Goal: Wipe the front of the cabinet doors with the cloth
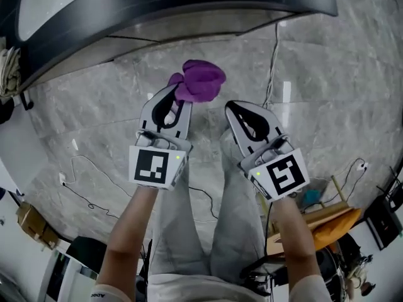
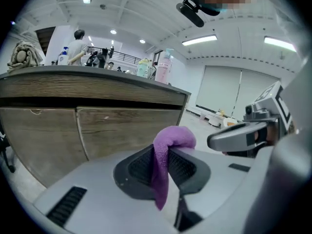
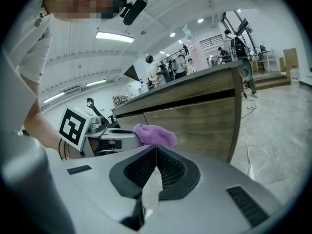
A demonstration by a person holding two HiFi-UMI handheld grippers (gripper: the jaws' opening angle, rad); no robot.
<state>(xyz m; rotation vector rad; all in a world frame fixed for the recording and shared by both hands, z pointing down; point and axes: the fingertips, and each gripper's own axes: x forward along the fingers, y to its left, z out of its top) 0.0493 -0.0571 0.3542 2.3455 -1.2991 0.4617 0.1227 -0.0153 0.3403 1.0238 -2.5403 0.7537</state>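
A purple cloth (image 1: 200, 80) is pinched in my left gripper (image 1: 178, 94), bunched above the jaw tips and hanging down between the pads (image 2: 163, 167). My right gripper (image 1: 234, 109) is shut with nothing in it, its pads pressed together (image 3: 155, 156). It is held beside the left one, a little nearer me. The wooden cabinet doors (image 2: 122, 128) stand ahead under a dark counter top (image 1: 189, 5), a short way off from both grippers. From the right gripper view the cloth (image 3: 155, 134) shows in front of the doors (image 3: 204, 123).
The floor is grey marble tile (image 1: 94, 124) with a white cable (image 1: 274, 61) running to the cabinet and thin dark wires (image 1: 88, 197) at left. Boxes and yellow clutter (image 1: 334, 222) lie at the lower right. Bottles (image 2: 163, 67) stand on the counter; people are far behind.
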